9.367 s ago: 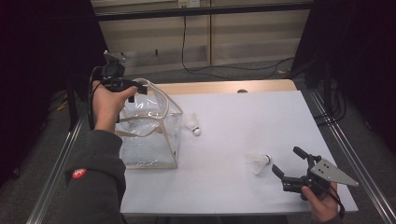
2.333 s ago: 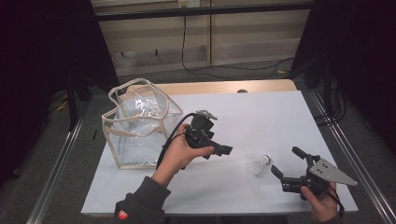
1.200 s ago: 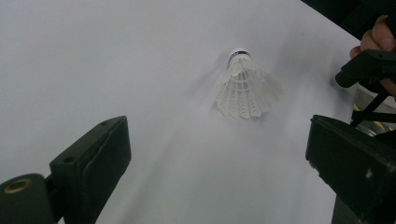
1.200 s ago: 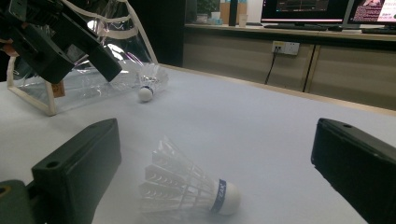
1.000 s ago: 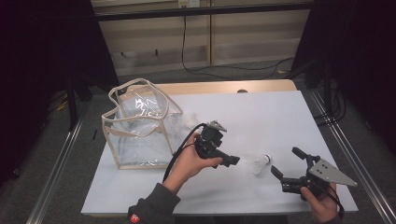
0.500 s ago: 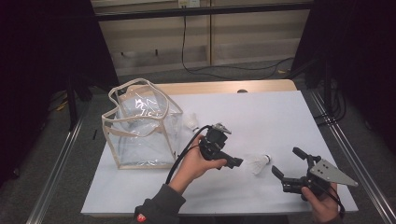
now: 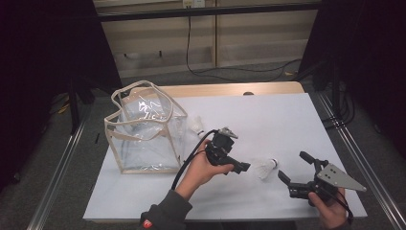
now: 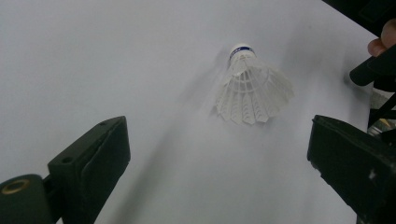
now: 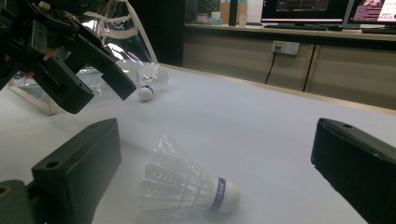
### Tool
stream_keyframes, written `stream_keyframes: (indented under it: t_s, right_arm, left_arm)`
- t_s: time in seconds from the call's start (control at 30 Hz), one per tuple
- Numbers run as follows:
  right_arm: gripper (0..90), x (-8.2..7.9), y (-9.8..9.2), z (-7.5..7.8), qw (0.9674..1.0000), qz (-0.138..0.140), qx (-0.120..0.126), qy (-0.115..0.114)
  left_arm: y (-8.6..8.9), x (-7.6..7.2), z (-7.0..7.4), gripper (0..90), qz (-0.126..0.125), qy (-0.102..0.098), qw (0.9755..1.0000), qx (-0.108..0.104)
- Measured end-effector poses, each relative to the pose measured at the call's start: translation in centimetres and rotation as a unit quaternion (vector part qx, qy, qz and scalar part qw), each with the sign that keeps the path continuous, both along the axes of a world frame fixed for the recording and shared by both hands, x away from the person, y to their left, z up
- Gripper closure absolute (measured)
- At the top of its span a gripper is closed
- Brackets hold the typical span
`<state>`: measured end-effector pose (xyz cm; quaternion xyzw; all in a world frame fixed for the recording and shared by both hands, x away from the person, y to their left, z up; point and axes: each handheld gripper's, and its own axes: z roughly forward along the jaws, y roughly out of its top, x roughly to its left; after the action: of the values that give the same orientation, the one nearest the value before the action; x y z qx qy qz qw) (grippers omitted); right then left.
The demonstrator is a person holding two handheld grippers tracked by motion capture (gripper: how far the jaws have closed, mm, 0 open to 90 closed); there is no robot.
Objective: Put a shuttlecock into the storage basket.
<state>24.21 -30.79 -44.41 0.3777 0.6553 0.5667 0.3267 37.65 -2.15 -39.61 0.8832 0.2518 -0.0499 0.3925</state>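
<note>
White tabletop (image 7: 287,120) held a feathered shuttlecock (image 7: 265,168) lying on its side, between the gaping left gripper (image 7: 242,168) and the idle, open right gripper (image 7: 293,165). Closing gently on the cork would probably spare the feathers.

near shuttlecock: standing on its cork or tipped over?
Tipped: the shuttlecock lies on its side on the table, cork and feather skirt both resting down.
</note>
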Motion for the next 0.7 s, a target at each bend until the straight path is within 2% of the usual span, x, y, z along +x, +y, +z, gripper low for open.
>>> stream_keyframes:
  t_s: [0.3, 0.7]
  right_arm:
    - [1.6, 0.02, -0.11, 0.03, 1.0000, -0.001, 0.000, -0.001]
    - [1.6, 0.05, -0.08, 0.06, 1.0000, 0.000, -0.001, 0.000]
  left_arm:
    - [-0.30, 0.05, -0.18, 6.6, 0.002, -0.004, 1.0000, -0.007]
    - [-0.58, -0.14, -0.45, 7.7, 0.001, -0.011, 0.9999, -0.005]
